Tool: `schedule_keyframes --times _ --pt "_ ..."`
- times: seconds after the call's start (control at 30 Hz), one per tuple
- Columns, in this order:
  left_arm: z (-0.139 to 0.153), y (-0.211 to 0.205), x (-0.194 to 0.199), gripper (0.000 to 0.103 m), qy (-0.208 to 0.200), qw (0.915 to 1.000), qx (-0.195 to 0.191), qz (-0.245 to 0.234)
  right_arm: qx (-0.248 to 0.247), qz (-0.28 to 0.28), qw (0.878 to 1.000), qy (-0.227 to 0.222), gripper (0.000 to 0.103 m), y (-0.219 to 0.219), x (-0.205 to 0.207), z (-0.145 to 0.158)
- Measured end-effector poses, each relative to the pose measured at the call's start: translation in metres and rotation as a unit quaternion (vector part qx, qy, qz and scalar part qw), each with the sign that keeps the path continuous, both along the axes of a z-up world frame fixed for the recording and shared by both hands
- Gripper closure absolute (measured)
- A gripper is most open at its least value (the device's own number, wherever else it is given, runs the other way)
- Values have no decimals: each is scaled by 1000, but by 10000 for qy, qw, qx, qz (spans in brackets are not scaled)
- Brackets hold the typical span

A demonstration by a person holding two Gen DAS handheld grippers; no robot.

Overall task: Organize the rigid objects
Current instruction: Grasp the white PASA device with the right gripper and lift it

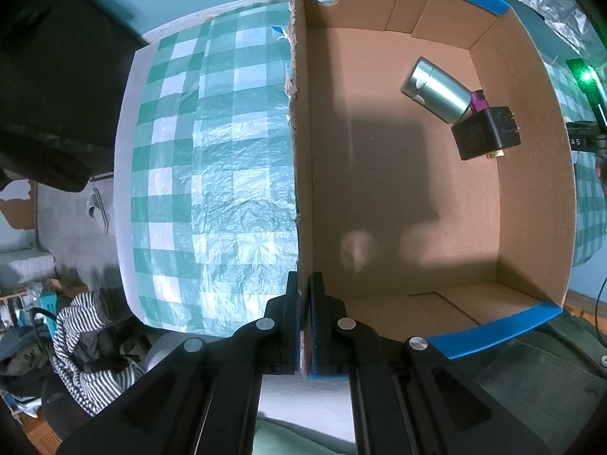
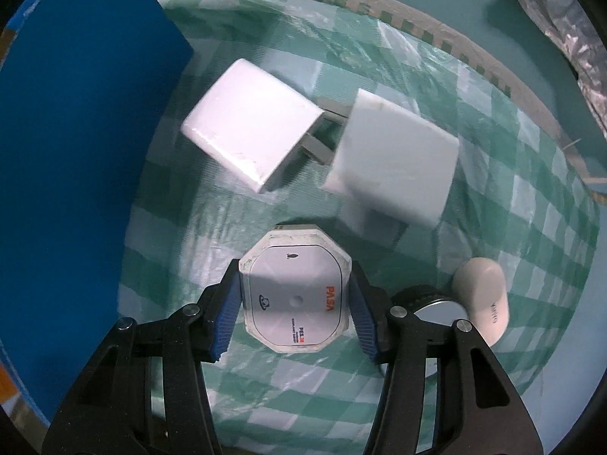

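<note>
In the left wrist view my left gripper is shut on the left wall of an open cardboard box with blue outer sides. A silver cylinder, a black plug adapter and a small magenta piece lie inside at the far right. In the right wrist view my right gripper points down over a white octagonal device printed PASA. Its blue pads touch the device's two sides. The device rests on the green checked tablecloth.
Two white plug chargers lie just beyond the device. A white oval case and a round dark disc sit to its right. The box's blue outer wall rises on the left. Crinkled foil lies past the table edge.
</note>
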State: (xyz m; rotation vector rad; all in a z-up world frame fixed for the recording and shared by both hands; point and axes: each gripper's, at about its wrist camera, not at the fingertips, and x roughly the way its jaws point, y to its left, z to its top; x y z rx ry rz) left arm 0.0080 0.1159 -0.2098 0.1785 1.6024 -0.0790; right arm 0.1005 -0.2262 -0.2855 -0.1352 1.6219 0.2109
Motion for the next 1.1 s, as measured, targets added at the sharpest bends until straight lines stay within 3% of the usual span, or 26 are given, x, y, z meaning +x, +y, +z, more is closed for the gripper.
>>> schedule_keyframes --times 0.6,1.1 --pt "-1 -1 1 99 -11 10000 -11 -26 312 -13 9990 -331 50 9 -8 65" --pt "-1 -2 1 99 -27 10000 -12 -48 606 229 9946 -809 50 42 -8 128"
